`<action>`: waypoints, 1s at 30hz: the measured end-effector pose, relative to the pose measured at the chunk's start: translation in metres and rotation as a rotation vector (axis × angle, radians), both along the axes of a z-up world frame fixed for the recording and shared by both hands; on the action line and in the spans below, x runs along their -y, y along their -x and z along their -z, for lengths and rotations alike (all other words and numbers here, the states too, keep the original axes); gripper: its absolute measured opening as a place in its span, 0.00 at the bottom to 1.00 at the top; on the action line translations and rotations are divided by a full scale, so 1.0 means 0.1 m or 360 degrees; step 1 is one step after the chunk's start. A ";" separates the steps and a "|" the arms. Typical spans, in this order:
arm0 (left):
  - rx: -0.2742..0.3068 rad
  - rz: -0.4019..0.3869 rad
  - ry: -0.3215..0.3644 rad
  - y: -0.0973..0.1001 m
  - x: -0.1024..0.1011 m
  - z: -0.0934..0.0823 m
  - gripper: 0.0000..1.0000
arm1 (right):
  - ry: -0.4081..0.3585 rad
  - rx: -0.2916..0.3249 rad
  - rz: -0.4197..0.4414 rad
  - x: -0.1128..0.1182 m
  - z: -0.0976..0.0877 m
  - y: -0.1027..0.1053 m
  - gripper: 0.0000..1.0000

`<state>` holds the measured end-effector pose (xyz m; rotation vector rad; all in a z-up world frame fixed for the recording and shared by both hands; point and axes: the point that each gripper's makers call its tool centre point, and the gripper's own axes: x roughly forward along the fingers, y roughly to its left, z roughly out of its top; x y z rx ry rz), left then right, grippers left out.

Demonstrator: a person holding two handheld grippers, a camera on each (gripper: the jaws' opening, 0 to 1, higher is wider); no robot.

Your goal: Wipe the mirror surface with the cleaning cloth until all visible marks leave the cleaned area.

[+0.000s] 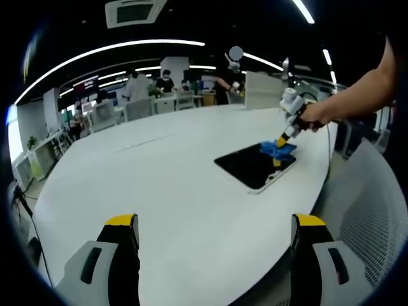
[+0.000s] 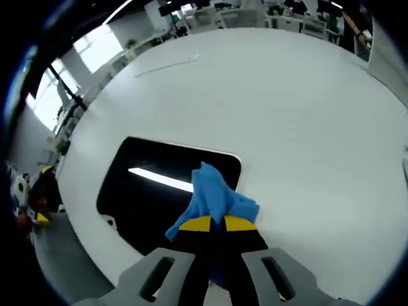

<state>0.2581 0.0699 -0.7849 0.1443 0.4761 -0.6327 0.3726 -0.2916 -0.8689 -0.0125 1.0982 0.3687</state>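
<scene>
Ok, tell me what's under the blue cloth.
The blue cloth, pinched in the right tool, lies on the dark mirror near one edge. Any marks beneath it are covered.

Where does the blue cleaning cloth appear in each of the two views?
Left gripper view: the blue cleaning cloth is right of centre, on the far corner of the dark rectangular mirror, under the right tool.
Right gripper view: low centre, pinched in the right tool.
Shared landmark: the mirror on the white table.

Glossy mirror (image 2: pixel 153 185), soft cloth (image 2: pixel 213 201), matt table (image 2: pixel 287 108)
</scene>
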 end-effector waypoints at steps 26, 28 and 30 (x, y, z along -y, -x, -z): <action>-0.0001 0.0008 -0.0004 0.00 0.00 0.01 0.99 | -0.0007 0.0178 0.0167 0.00 -0.02 0.18 0.01; -0.0003 0.0012 -0.0004 0.01 0.01 0.01 0.99 | -0.0017 0.0176 0.0183 -0.01 -0.02 0.23 0.01; -0.0003 0.0015 -0.0004 0.01 0.01 0.01 0.99 | -0.0023 0.0177 0.0188 -0.01 -0.02 0.26 0.01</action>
